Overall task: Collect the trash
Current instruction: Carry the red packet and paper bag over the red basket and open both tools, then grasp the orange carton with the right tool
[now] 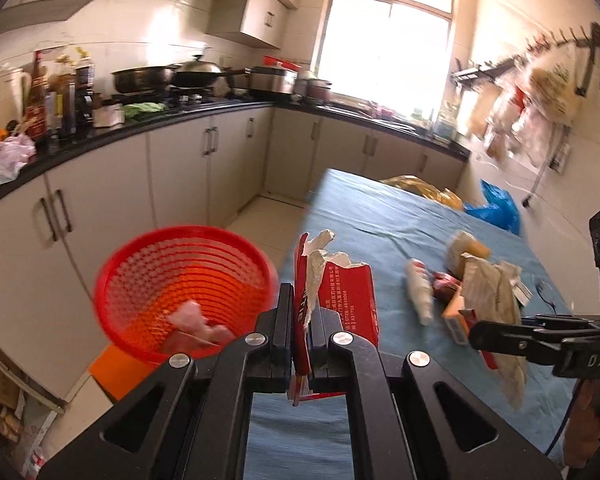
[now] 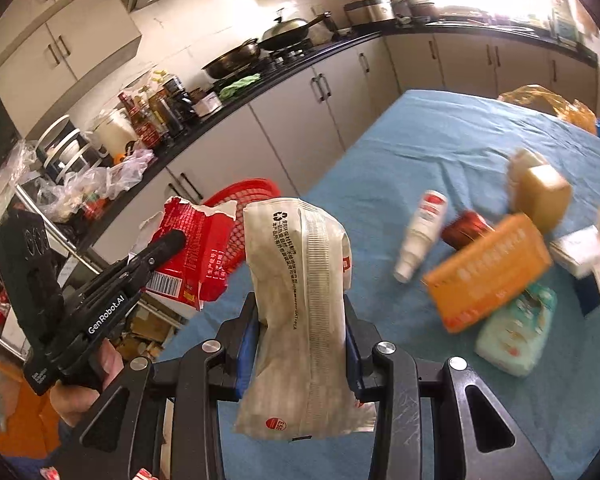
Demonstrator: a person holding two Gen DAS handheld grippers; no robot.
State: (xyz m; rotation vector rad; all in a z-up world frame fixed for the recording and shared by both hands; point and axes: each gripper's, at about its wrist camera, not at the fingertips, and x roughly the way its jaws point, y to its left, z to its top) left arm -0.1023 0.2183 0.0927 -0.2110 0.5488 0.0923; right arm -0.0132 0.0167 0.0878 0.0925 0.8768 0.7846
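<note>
Left wrist view: left tongs (image 1: 302, 312) clenched on a torn red packet (image 1: 340, 300), white ripped edge sticking up, small white print on its side, held above the near edge of the desk (image 1: 364, 208) and just right of a red mesh basket (image 1: 184, 292) with pinkish scraps inside. Right tongs (image 1: 476, 334) reaching in from the right, gripping a crumpled off-white wrapper (image 1: 496, 312).

Right wrist view: right tongs (image 2: 300, 344) clamped on that off-white wrapper (image 2: 300, 300), standing upright between the blue pads, black print and a recycling mark near its top, a red round mark low down. Left tongs (image 2: 176, 240) off to the left with the red packet (image 2: 196, 248), basket rim (image 2: 240, 192) behind.

Blue cloth over the desk (image 2: 440, 140); lying on it an orange box (image 2: 488, 268), a white bottle (image 2: 420, 236), a pale green pack (image 2: 516, 332). Kitchen around: black countertop (image 1: 188, 114) with woks and sauce bottles, pale cabinets, bright window (image 1: 384, 48).
</note>
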